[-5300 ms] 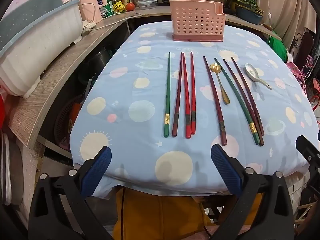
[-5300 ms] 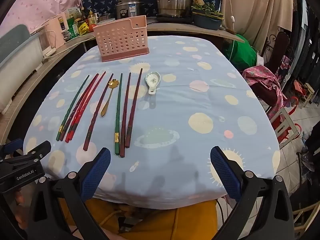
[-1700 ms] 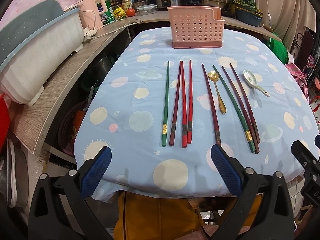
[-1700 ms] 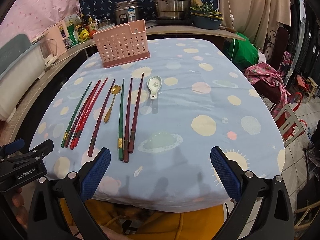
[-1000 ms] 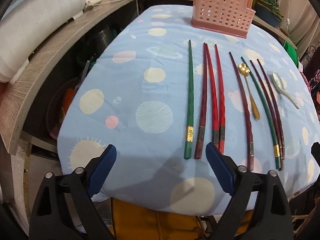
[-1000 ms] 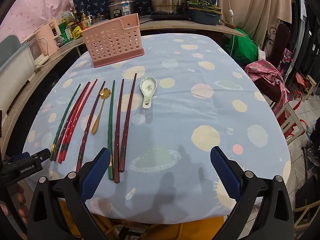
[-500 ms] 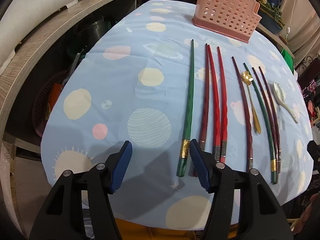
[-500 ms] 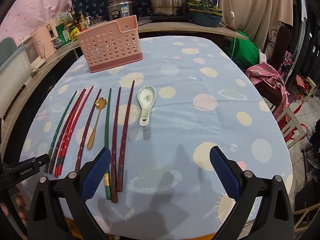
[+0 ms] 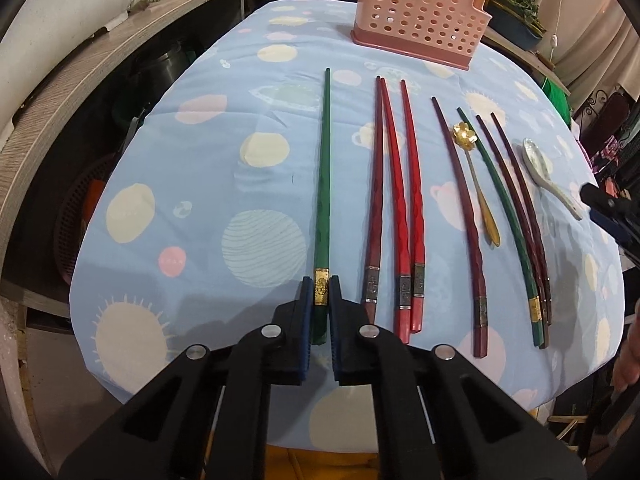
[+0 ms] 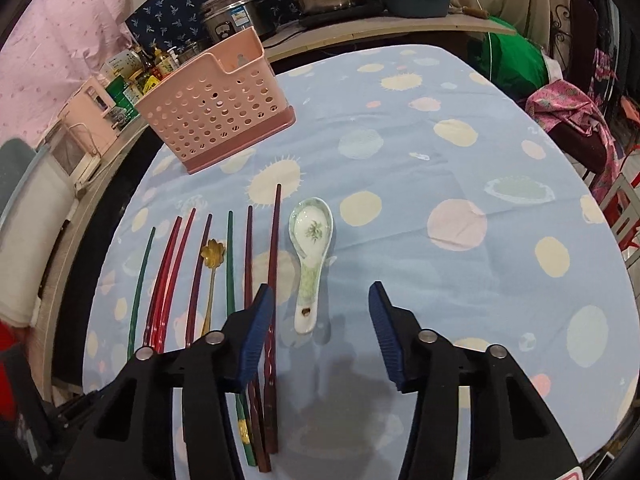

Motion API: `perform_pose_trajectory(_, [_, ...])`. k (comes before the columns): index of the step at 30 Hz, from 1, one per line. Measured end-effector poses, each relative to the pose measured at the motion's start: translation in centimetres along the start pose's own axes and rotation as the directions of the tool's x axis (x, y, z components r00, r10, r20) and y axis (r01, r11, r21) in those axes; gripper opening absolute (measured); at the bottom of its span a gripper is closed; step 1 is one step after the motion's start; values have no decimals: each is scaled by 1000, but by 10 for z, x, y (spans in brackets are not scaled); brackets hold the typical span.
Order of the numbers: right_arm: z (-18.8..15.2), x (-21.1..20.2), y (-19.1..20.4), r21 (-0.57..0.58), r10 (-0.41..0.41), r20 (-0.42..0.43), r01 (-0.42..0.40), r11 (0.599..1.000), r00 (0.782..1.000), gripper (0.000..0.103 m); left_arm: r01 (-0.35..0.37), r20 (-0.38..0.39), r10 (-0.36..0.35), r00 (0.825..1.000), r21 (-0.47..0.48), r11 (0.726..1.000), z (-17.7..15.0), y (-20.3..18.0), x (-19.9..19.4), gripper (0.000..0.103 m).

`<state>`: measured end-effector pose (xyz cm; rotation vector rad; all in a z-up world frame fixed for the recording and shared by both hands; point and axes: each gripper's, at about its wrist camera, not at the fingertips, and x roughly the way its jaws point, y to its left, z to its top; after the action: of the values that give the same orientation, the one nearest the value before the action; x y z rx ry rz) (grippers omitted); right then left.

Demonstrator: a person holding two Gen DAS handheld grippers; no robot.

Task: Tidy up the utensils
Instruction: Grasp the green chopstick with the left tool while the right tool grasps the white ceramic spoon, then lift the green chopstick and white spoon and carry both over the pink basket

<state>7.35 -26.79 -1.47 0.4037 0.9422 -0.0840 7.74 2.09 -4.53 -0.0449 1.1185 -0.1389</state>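
Left hand-held gripper (image 9: 321,294): we clamp the green chopstick (image 9: 323,184).
Right hand-held gripper (image 10: 321,330): we hold it wide above the ceramic spoon (image 10: 311,252).

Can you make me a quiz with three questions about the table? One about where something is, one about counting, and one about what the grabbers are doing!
1. Where is the pink basket?
A. at the table's far end, past the chopstick tips
B. on the floor
C. on top of the spoons

2. How many spoons lie on the cloth?
A. none
B. two
C. five

3. What is the left gripper doing?
A. hanging wide open over the white spoon
B. holding the basket
C. closed on the near end of a green chopstick

Answers:
1 A: the basket stands beyond the row of chopsticks.
2 B: a gold spoon and a white spoon are all there is.
3 C: its jaws pinch the leftmost green chopstick at its gold band, while the right gripper is open near the white spoon.
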Motion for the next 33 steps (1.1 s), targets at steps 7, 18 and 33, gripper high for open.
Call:
perform_pose_trajectory(7, [1, 34, -4, 27, 27, -75, -25, 999, 997, 16, -2, 0, 2, 1000, -2, 1000, 0, 0, 0, 7])
perform_pose_trajectory(18, [-15, 40, 6, -26, 33, -69, -35, 999, 997, 9, -30, 4, 30, 1000, 6, 1000, -2, -4, 0, 7])
perform_pose_trajectory(33, [-9, -16, 6, -60, 6, 28, -4, 998, 1000, 7, -10, 58, 11, 998, -16, 1000, 8, 2, -32, 7])
